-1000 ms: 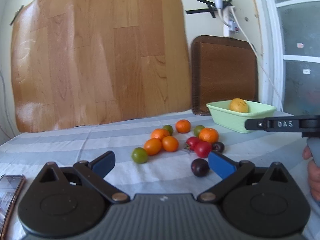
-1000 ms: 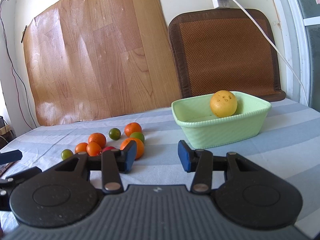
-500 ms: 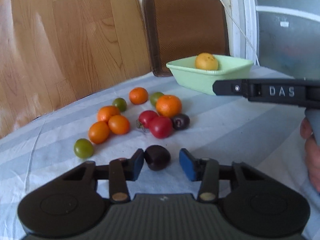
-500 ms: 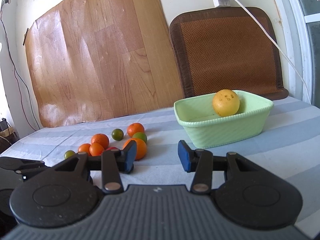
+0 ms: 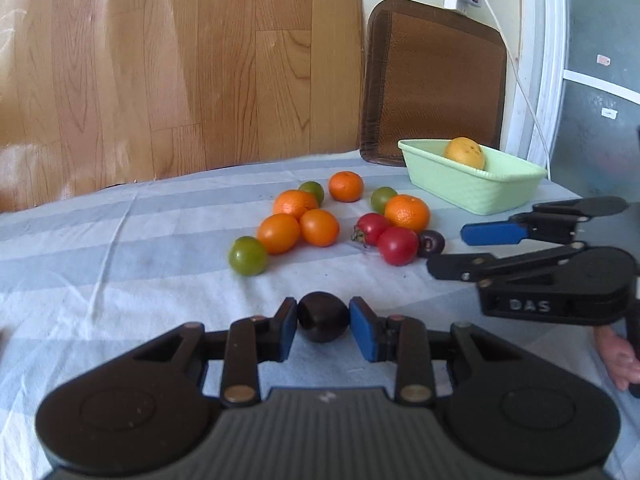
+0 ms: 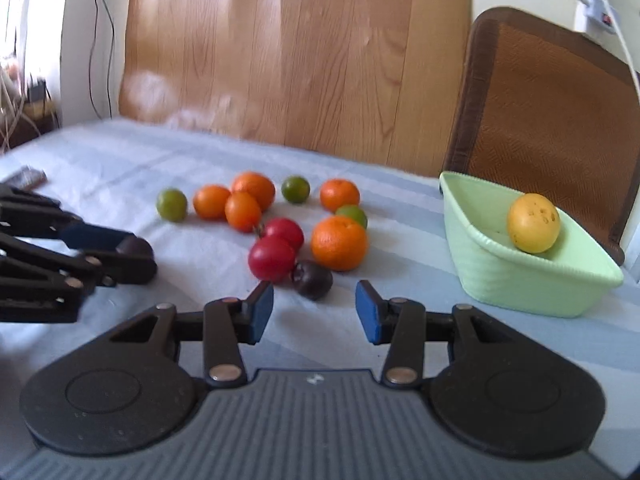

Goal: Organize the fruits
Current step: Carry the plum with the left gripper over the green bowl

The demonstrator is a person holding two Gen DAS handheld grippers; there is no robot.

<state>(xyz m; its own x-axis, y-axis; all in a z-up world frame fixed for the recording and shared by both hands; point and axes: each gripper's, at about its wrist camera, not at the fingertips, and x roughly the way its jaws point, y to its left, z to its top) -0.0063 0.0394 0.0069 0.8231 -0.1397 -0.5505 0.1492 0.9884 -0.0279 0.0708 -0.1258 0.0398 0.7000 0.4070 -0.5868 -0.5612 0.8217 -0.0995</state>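
I am clamping L gripper point(image 5: 323, 322) jaws on plum point(image 5: 322, 317); R gripper point(image 6: 315, 310) jaws are standing part-open, empty, near 2nd plum point(image 6: 312, 280).

Marking read: from my left wrist camera I make out raised letters "DAS".
Carrier: they stand on the black side of the right gripper point(image 5: 452, 252), near its pivot.
Orientation: upright, left to right.
Small white mark on each gripper's grey ribbed body: too small for me to read.
Stickers on the window pane point(image 5: 600, 92): blurred, not legible to me.
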